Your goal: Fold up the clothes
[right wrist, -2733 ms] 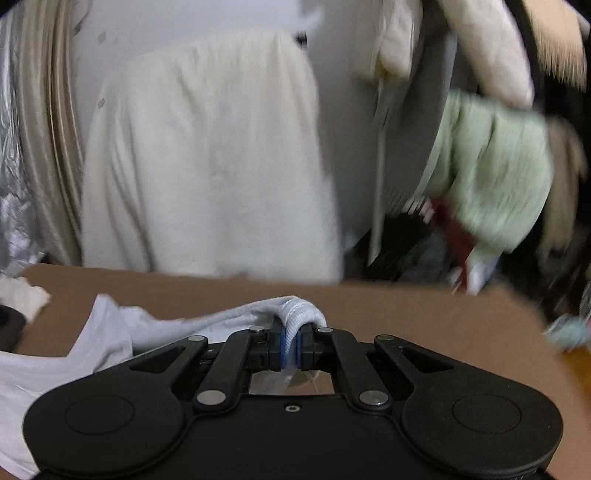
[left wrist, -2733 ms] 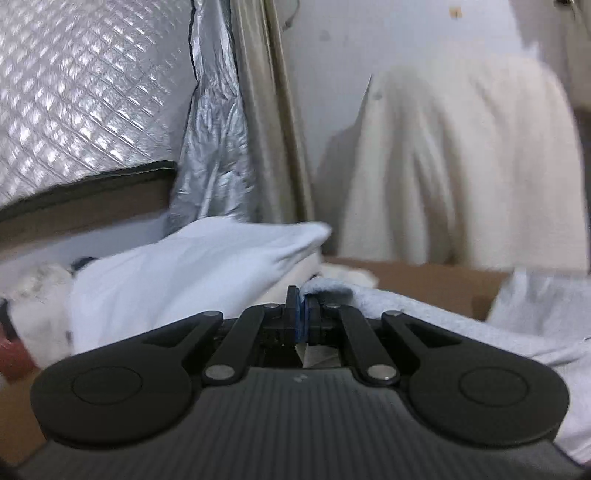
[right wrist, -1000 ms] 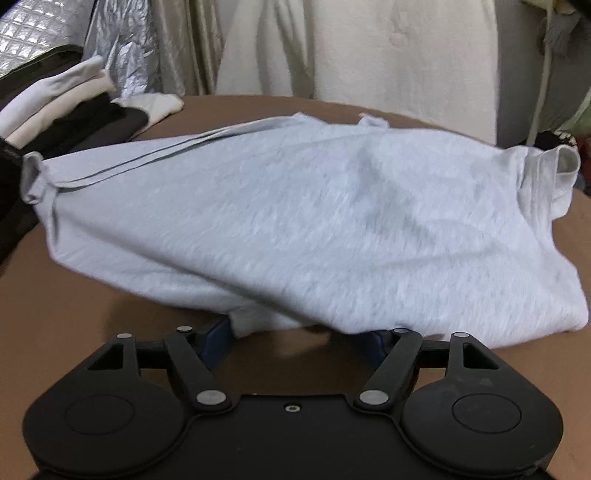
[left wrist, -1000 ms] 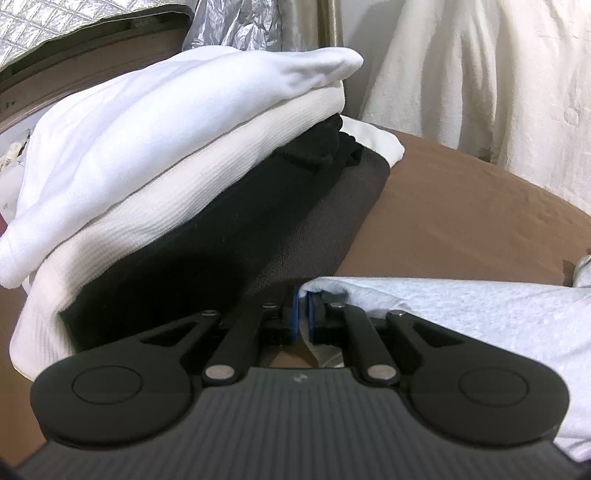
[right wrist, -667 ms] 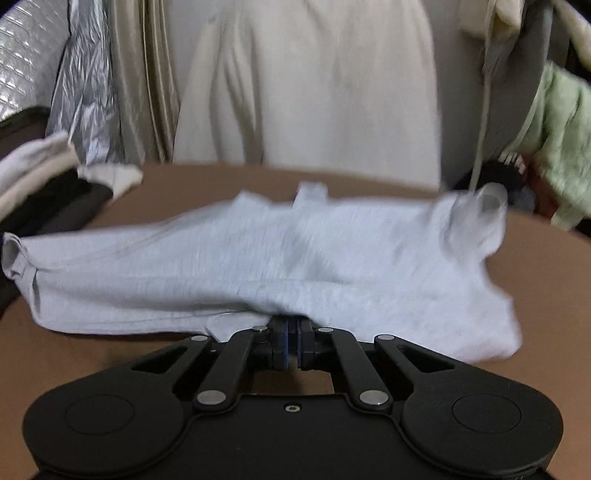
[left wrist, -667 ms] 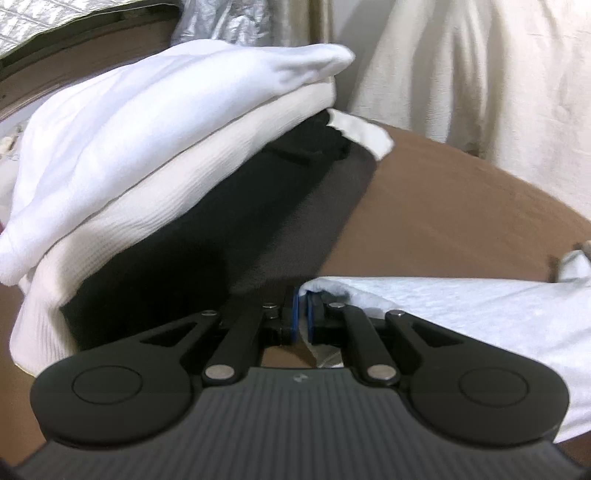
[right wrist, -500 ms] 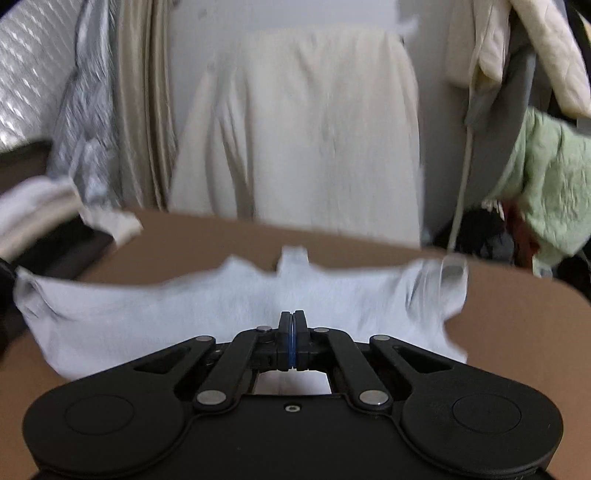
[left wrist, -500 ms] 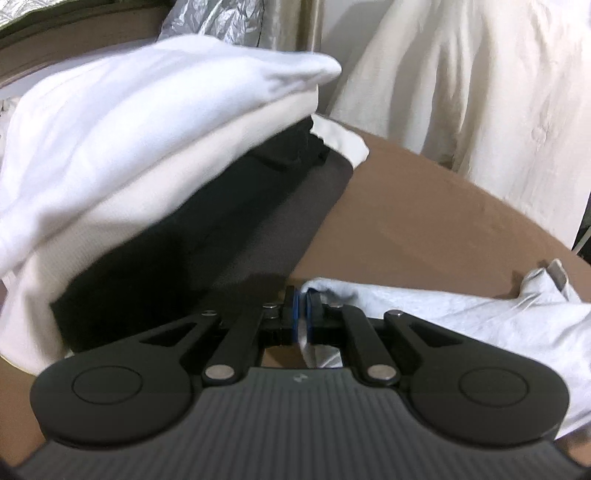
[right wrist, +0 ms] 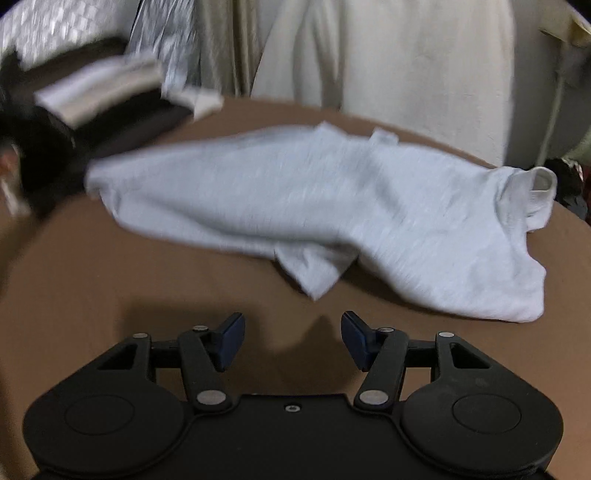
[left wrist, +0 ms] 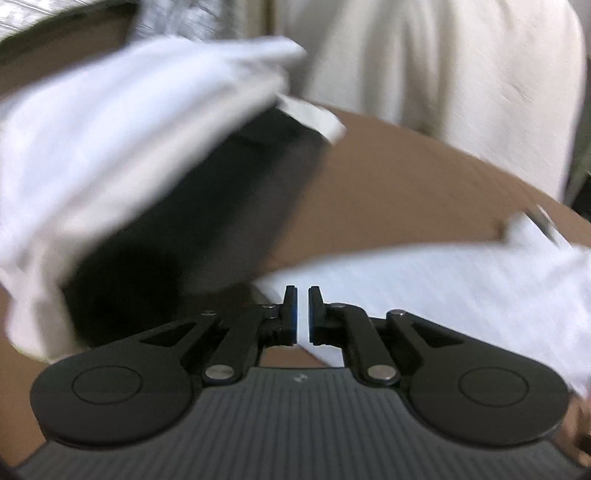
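A light grey T-shirt lies crumpled in a loose band across the brown table. Its collar points right. My right gripper is open and empty, just short of the shirt's near fold. In the left wrist view my left gripper has its jaws slightly apart at the shirt's left edge, with pale cloth showing in the narrow gap. The view is blurred.
A stack of folded clothes, white on top and black below, sits at the table's left; it also shows in the right wrist view. A cream cloth-draped shape stands behind the table. Silver quilted material is at far left.
My right gripper has opened and let the shirt drop, and has backed off. My left jaws have parted slightly from shut. The shirt now lies on the table.
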A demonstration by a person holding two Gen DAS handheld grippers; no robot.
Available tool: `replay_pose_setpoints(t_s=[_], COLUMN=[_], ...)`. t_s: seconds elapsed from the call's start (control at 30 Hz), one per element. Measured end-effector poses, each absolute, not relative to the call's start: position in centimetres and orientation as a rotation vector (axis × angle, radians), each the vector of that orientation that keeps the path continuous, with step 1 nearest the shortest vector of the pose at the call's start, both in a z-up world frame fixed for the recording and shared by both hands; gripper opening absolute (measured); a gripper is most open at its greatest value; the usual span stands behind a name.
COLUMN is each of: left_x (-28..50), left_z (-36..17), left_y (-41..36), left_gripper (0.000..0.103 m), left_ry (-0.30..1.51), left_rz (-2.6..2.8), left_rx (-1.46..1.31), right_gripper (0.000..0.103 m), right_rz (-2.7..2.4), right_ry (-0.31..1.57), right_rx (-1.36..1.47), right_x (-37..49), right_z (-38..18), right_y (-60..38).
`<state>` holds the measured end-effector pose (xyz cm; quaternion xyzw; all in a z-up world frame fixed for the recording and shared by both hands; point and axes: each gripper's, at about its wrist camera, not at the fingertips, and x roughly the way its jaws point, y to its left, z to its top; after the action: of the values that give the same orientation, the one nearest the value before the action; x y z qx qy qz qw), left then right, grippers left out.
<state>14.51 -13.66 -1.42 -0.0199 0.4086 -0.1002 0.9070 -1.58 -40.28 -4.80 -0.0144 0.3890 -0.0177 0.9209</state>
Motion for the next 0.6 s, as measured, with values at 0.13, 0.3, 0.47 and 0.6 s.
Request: replay_pose_setpoints(t_s=[0.13, 0.3, 0.47, 0.6], left_x=[14.3, 14.1, 12.5, 7.9], left_z=[-3.3, -6.3, -5.0, -0.2], left_y=[-16.6, -19.1, -19.4, -21.4], left_gripper=[0.007, 0.007, 0.007, 0.012], left_ry=[0.917, 0.968, 0.882, 0.621], left_rz=[-0.362, -0.401, -0.554, -0.82], left_rx=[-0.084, -0.045, -0.036, 0.113], right_gripper=[0.066, 0.03, 0.008, 0.008], right_rz=[-0.063, -0.135, -0.12, -0.036], right_ry=[0.788, 0.71, 0.618, 0.566], right_rx=[-0.072, 0.088, 0.03, 0.066], right_x=[1.6, 4.7, 1.8, -2.5], right_z=[-6.7, -6.2, -2.8, 2.1], right_y=[-40.0, -42.7, -40.9, -39.2])
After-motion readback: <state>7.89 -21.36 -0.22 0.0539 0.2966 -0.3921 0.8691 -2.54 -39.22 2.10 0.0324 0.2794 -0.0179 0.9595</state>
